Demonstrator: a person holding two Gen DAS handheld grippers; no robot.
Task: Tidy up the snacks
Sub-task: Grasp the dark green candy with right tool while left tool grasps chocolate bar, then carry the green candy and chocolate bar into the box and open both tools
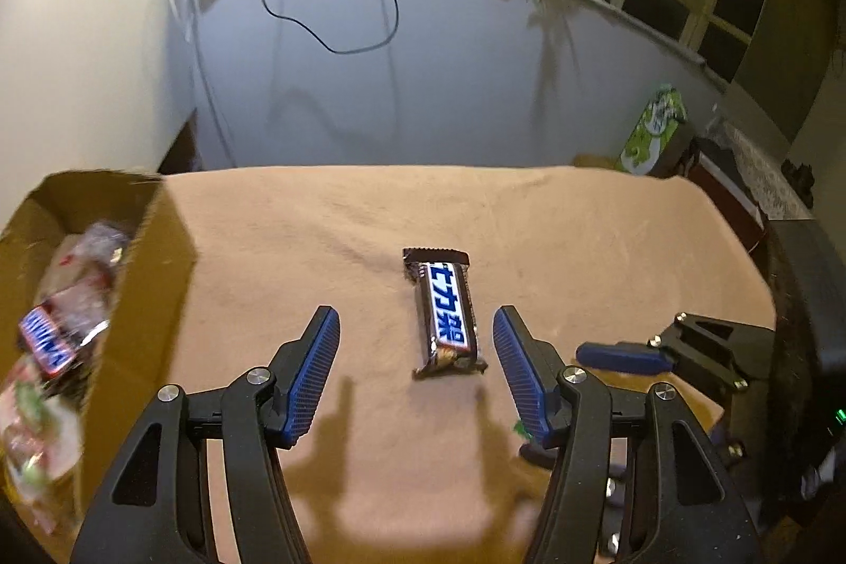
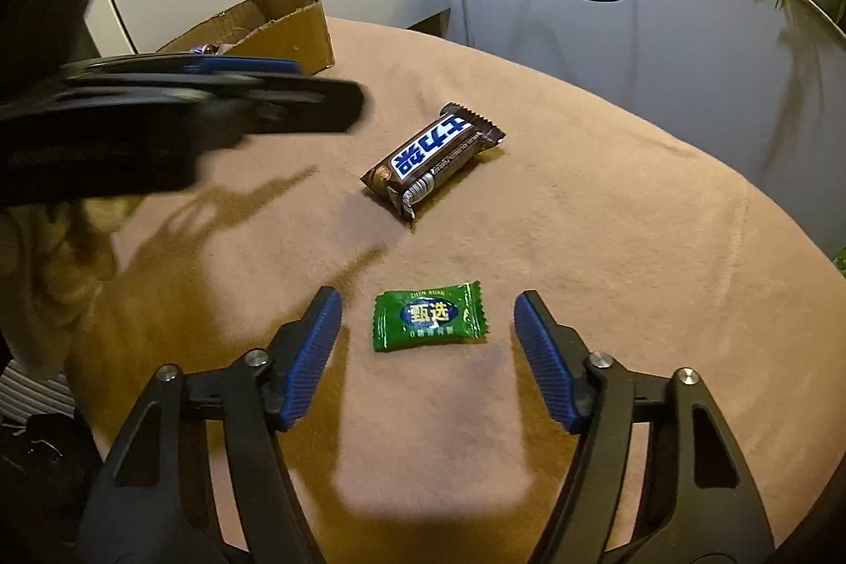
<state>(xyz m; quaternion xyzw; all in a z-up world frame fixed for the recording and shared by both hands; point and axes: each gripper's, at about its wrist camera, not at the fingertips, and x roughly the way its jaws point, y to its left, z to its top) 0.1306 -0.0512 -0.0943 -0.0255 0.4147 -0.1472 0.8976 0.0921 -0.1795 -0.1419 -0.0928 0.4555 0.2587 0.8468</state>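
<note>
Left tongs [image 1: 416,355] are held apart, straddling the brown chocolate bar [image 1: 447,315] without touching it; nothing is clamped. Right tongs [image 2: 427,323] are likewise apart, with the green candy [image 2: 429,317] lying between the pads, not pressed. Both snacks lie flat on the tan-clothed counter [image 2: 608,247], the bar just beyond the candy in the right wrist view.

The bar is judged light, fairly stiff through its body, with a slick crinkly wrapper; it is best taken across the narrow width at mid-length, not by the crimped ends, which would fold. The candy is judged very light, small and slippery, with a hard centre and flimsy wrapper ears; the pads should be closed on the plump middle. It sits low on soft cloth, so a low approach seems needed.

A cardboard box [image 1: 153,278] stands open at the counter's left edge. Several wrapped snacks are seen inside, one a bar with a blue-lettered label [image 1: 46,347]; the rest is blurred.
</note>
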